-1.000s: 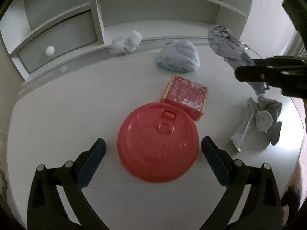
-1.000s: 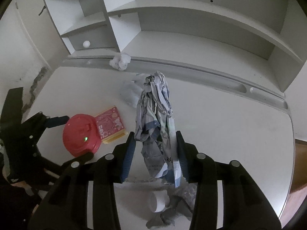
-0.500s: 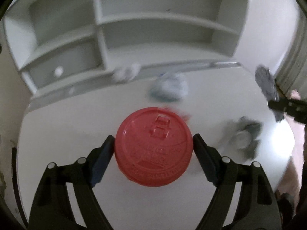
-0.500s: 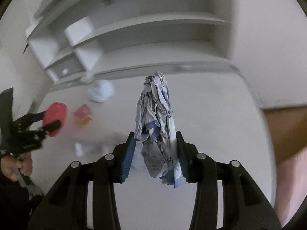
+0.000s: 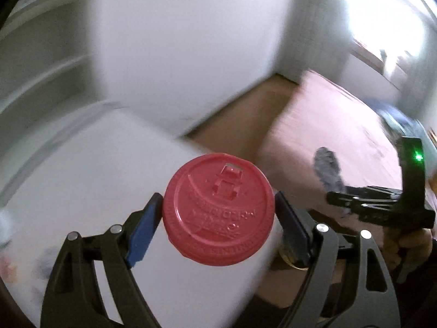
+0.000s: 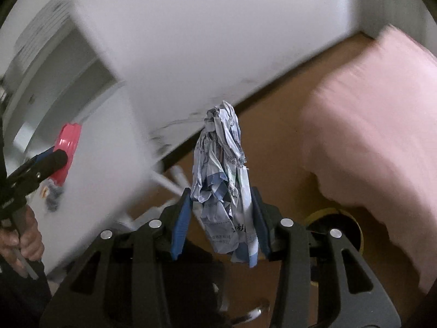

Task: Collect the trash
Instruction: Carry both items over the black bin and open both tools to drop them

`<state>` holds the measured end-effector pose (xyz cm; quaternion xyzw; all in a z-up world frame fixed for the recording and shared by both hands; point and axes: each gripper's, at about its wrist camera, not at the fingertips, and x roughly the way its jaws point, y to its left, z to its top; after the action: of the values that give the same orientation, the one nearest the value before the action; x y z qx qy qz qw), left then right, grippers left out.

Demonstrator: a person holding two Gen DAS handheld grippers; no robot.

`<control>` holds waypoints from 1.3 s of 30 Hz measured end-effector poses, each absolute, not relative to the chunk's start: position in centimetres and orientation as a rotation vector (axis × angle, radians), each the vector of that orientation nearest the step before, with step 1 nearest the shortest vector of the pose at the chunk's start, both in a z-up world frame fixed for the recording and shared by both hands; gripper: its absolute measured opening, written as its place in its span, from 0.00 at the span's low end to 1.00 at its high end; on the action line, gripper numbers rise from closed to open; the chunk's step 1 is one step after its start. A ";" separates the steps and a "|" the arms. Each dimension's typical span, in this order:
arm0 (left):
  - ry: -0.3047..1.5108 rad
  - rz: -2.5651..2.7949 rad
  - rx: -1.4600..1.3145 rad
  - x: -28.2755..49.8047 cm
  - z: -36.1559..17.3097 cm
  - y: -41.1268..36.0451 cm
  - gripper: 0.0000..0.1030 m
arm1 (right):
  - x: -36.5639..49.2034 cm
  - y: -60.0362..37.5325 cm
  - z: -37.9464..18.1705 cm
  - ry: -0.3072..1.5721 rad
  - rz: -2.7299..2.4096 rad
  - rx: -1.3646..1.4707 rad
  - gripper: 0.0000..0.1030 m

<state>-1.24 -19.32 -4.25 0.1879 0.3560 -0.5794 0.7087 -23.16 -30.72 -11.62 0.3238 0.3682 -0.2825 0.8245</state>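
Left gripper (image 5: 218,213): closed on a red lid (image 5: 218,209), which is clamped by its rim between the two blue-padded fingers (image 5: 142,229). The flat embossed top of the lid is turned toward the left wrist camera.

Red lid, position: held in the air above the near right edge of the white tabletop (image 5: 82,191), touching nothing but the pads. In the right wrist view the same lid (image 6: 67,153) is seen edge-on at the far left, with the white tabletop (image 6: 109,169) behind it.

Right gripper (image 6: 221,218): closed on a crumpled paper wrapper (image 6: 222,180), pinched low down between the blue pads (image 6: 180,218). The wrapper stands upright above the fingertips, and a short tail hangs below them.

Crumpled wrapper, position: held in the air beyond the tabletop's edge, over the brown floor (image 6: 273,142). In the left wrist view it is seen as a grey blurred shape (image 5: 327,172) at the tip of the right gripper (image 5: 338,199).

Hands: part of a hand (image 6: 24,235) is seen on the left gripper's handle at the lower left of the right wrist view.

Surroundings: a white wall (image 6: 218,41), white shelving (image 6: 54,82) at the tabletop's far side, and a pink covered surface (image 6: 368,136) at the right are heavily motion-blurred. A round yellow-rimmed object (image 6: 336,218) lies low behind the right gripper; what it is cannot be told.
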 end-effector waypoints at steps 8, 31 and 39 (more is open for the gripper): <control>0.845 -1.575 0.615 -14.4 -13.2 -30.9 0.78 | -36.4 -34.8 -18.9 0.824 -0.834 0.888 0.41; 1.031 -1.592 0.803 -20.9 -25.6 -39.0 0.78 | -41.7 -38.4 -28.6 0.906 -0.861 1.067 0.58; 1.038 -1.615 0.824 -21.9 -25.9 -39.5 0.78 | -42.9 -38.8 -28.4 0.873 -0.886 1.094 0.65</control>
<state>-21.88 -39.46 -25.92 0.3411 0.4296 -0.6685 0.5022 -42.94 -38.81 -28.43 0.4866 0.3881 -0.3940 0.6763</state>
